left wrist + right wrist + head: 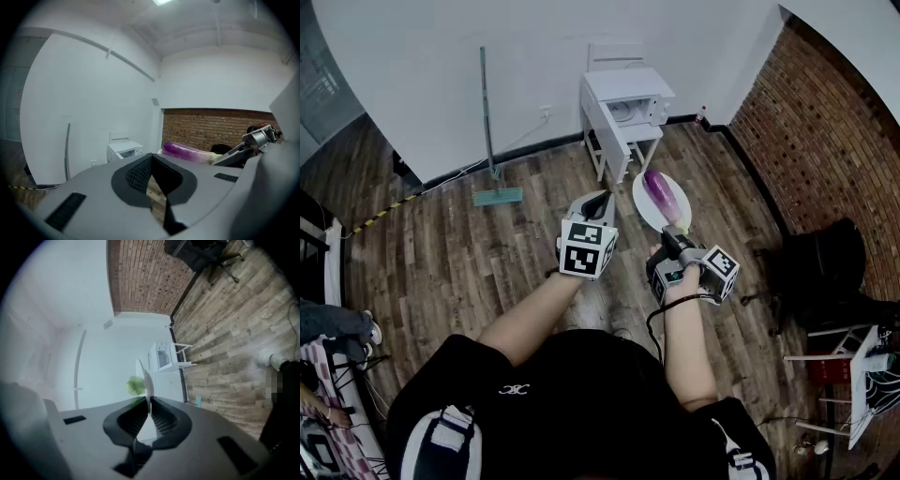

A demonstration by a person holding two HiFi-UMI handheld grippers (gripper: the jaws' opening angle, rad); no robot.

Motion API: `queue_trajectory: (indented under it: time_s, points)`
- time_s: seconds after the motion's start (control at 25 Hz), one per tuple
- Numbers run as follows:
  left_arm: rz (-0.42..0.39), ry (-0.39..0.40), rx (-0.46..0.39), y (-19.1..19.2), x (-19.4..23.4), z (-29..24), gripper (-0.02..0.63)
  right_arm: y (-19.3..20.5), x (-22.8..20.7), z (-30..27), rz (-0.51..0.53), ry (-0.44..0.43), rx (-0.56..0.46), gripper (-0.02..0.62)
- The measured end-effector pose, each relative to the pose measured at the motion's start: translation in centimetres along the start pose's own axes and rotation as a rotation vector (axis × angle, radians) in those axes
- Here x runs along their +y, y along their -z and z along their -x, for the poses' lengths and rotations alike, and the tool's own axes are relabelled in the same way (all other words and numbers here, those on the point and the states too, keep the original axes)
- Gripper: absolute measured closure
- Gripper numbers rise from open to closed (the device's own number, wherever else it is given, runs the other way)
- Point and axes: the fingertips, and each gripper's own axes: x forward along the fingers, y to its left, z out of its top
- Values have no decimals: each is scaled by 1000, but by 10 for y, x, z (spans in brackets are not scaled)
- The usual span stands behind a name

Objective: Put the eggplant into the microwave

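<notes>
Purple eggplant [657,190] lies on a white plate [643,212] pinched at its rim by the right tongs [675,232], well short of the microwave [630,92] on the bench [642,139], with the left tongs [598,199] pressed together and empty, so this looks like the carrying step, and next the plate must travel level to the microwave's front.

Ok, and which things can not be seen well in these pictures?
Microwave inside: too small in every view.
Eggplant, right gripper view: the plate hides all but its green end.
Plate, left gripper view: mostly behind the left claw.
Right claw grip, head view: hidden under its own body.
</notes>
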Motion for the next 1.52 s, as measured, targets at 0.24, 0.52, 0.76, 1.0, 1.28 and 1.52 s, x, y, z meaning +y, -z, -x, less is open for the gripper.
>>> queue_trajectory:
  time_s: [0.24,0.52,0.76,1.0,1.28,1.52]
  points:
    - [6,-1,11,6,4,2,606,8,2,3,10,-9,2,566]
    - [31,68,37,20,16,0,606,20,0,-4,13,-11,-26,566]
    - [59,63,56,25,38,-10,606,23,-6,-12,-2,-14,-49,566]
    - [71,62,53,21,35,-29,606,2,-7,-15,-16,-9,-72,565]
    - [33,87,39,5,10,-86,606,-55,4,-43,-25,-40,-80,566]
    - [3,98,32,-17,-20,-144,606,-112,20,-67,-20,-62,-56,565]
